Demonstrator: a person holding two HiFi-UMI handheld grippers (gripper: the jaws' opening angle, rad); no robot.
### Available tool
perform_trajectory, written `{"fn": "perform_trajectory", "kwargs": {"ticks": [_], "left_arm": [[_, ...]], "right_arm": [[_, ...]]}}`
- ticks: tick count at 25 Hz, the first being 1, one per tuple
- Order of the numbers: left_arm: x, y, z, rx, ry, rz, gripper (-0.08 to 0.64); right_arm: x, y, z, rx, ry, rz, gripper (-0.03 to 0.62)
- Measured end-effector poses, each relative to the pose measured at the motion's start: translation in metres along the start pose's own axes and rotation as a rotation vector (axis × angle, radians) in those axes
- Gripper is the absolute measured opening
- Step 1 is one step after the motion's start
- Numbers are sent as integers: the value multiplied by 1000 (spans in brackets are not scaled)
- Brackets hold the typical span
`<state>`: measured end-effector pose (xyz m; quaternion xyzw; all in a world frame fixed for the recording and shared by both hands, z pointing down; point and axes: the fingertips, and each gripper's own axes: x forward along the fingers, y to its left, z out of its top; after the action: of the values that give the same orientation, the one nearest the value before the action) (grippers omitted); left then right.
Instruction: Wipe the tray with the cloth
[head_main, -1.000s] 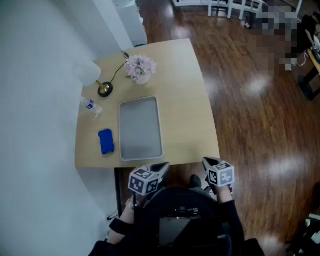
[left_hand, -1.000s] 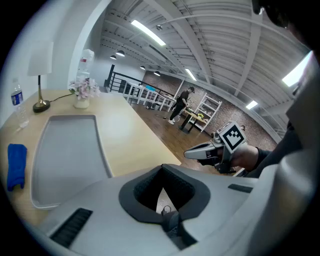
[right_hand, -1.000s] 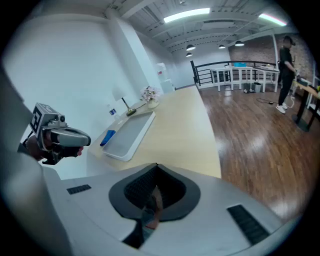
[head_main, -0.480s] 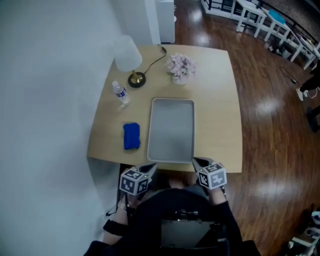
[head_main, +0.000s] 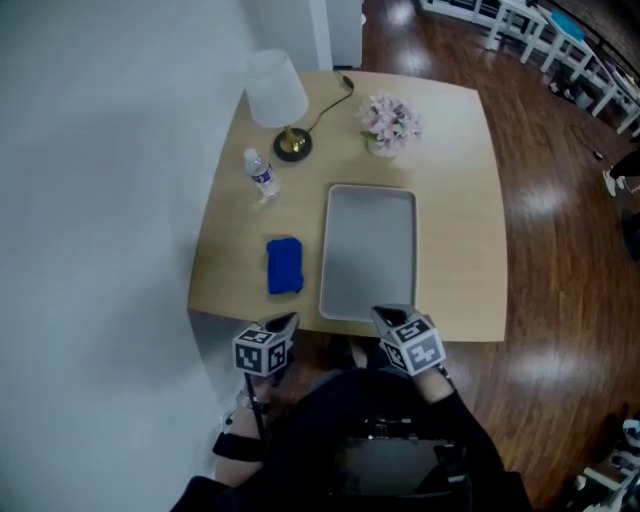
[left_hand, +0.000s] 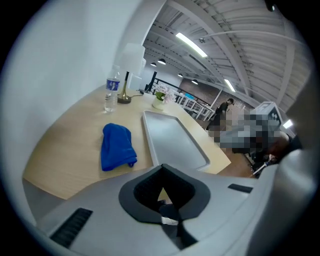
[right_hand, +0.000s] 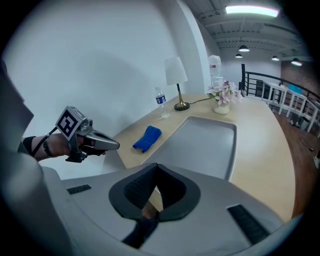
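Checker: Work surface and surroundings?

Operator: Light wooden table (head_main: 455, 200), with a white wall (head_main: 100, 200) on my left and a dark wooden floor (head_main: 560, 230) on my right. I stand at the table's near edge.

Checker: Position of the task items?

Operator: The grey tray (head_main: 368, 250) lies flat near the middle of the table, its long side running away from me. The blue cloth (head_main: 285, 266) lies bunched on the tabletop just beside the tray's left rim, apart from it. Beyond the cloth stands an upright water bottle (head_main: 262, 174). Behind that is a table lamp (head_main: 278, 95) with a white shade. A pot of pale flowers (head_main: 390, 122) stands past the tray's far end.

Checker: Status of the tongs?

Operator: Both are at the near table edge, angled downward.
- Left gripper (head_main: 286, 319): jaws together and empty. It is near the cloth's near end but clear of it.
- Right gripper (head_main: 384, 314): jaws together and empty. In the head view its tip shows over the tray's near rim. I cannot tell whether it touches the rim.
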<state>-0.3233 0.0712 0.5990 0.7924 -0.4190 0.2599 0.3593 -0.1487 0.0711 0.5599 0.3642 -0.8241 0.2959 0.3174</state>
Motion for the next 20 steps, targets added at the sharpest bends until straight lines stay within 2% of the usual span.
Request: {"fn": "perform_trajectory", "kwargs": {"ticks": [4,8,9,11,12,14,15,20], "left_arm": [[15,22,18,-32,-4,57,2],[33,51,33,-24,7,168,3],[39,61,36,-23,18,198,52],[55,81,42,-19,42,255,311],[64,90,47,-13,47,280,349],[81,110,56,-4,53,328,413],[89,120,58,-8,59,346,423],[118,147,58,-34,103,357,420]], "right_arm": [[5,-10,12,11,-2,7,5],[4,-16,16,-8,17,16,5],[4,-18,16,-10,22,16,5],[5,-22,17,-5,30,18,5],[5,-25,15,-2,35,19,5],[3,-31,12,7,44,15,5],[2,-35,10,15,46,11,5],[-7,-59,10,73,20,-25,5]]}}
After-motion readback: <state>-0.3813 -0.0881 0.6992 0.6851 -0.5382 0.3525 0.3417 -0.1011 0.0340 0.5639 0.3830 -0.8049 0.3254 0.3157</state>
